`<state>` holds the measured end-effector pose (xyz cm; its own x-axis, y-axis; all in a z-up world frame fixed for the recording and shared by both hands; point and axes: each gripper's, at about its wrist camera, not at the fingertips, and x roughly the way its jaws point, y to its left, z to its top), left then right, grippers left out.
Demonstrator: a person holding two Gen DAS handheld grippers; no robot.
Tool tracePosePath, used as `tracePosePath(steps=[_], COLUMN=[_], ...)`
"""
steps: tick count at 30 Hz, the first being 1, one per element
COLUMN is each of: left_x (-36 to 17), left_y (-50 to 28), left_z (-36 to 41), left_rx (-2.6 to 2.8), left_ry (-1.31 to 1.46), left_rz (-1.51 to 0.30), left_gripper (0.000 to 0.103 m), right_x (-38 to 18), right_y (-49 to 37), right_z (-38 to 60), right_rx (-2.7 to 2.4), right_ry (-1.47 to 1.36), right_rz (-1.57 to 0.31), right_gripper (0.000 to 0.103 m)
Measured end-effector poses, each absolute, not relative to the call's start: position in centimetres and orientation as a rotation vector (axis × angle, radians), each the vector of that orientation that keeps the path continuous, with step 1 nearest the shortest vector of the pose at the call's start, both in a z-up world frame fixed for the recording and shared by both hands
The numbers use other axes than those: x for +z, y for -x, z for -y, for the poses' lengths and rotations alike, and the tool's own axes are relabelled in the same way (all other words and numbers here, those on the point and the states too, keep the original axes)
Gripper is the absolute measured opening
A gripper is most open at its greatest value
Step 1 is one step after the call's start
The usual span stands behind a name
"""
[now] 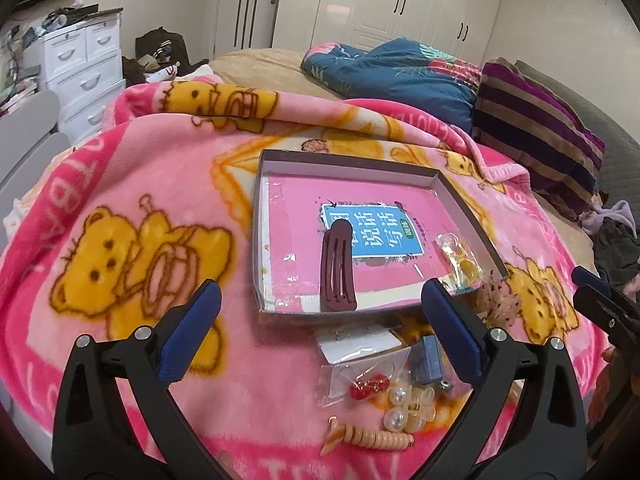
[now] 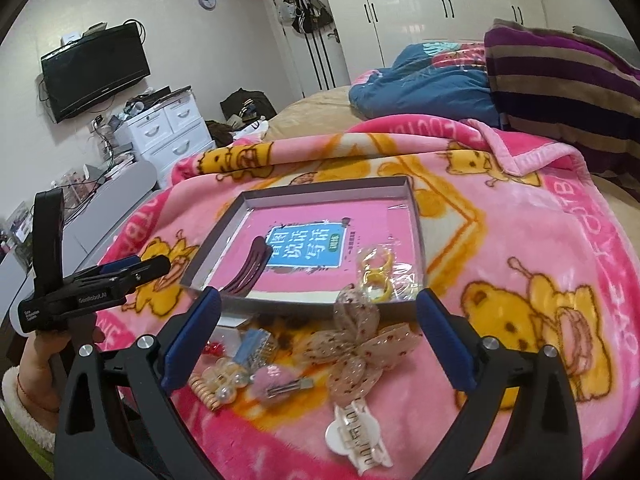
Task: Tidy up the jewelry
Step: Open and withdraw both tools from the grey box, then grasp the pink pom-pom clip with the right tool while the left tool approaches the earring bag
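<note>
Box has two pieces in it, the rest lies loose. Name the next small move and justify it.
Probably lower the right gripper onto the mesh bow lying between its open fingers on the blanket, then carry it into the box. Both grippers are empty, and the bow is closest.

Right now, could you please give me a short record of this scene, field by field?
surface: pink bear blanket
tray: holds dark red hair clip and bagged yellow rings
outside tray: pearl clip, beaded bow, white claw clip, pink pompom clip
left tool: open, empty
right tool: open, empty
</note>
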<state>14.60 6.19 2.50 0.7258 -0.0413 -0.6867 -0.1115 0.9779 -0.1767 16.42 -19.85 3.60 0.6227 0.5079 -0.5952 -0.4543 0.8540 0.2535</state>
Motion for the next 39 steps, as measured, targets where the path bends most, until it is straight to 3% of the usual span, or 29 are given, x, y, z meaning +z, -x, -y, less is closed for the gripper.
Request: tracePosePath(steps=[39], left_x=[-1.9], left_y=[-11.2], left_z=[-3.7], left_rx=[0.02], left_ry=[0.109], left_rz=[-0.903], left_gripper=[0.094], right_x=[-1.7], right_y=[-10.9], right_z=[16.7], right_rx=[0.651], right_ry=[0.092], right_rz=[-0.825], right_gripper=[0.097])
